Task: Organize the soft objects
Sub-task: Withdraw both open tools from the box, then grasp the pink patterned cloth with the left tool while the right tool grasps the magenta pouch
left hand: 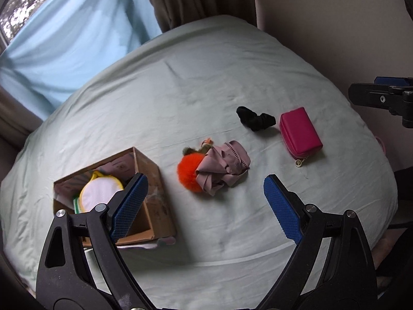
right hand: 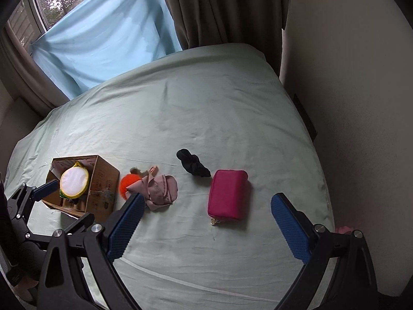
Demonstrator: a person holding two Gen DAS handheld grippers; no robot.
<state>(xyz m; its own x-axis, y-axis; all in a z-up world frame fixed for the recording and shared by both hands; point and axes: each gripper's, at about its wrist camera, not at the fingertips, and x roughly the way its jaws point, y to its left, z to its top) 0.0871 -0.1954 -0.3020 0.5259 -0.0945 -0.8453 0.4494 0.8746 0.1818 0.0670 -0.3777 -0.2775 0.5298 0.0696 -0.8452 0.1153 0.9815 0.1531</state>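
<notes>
On the pale green bed lie an orange pom-pom, a crumpled pink cloth partly over it, a black scrunchie and a magenta zip pouch. A cardboard box at the left holds a round white pad with a yellow rim. My left gripper is open and empty above the bed, near the box and the cloth. My right gripper is open and empty, just short of the pouch. The cloth, pom-pom, scrunchie and box also show there.
A light blue sheet hangs over the window behind the bed, next to brown curtains. A beige wall runs along the bed's right side. Something pink lies past the bed's right edge.
</notes>
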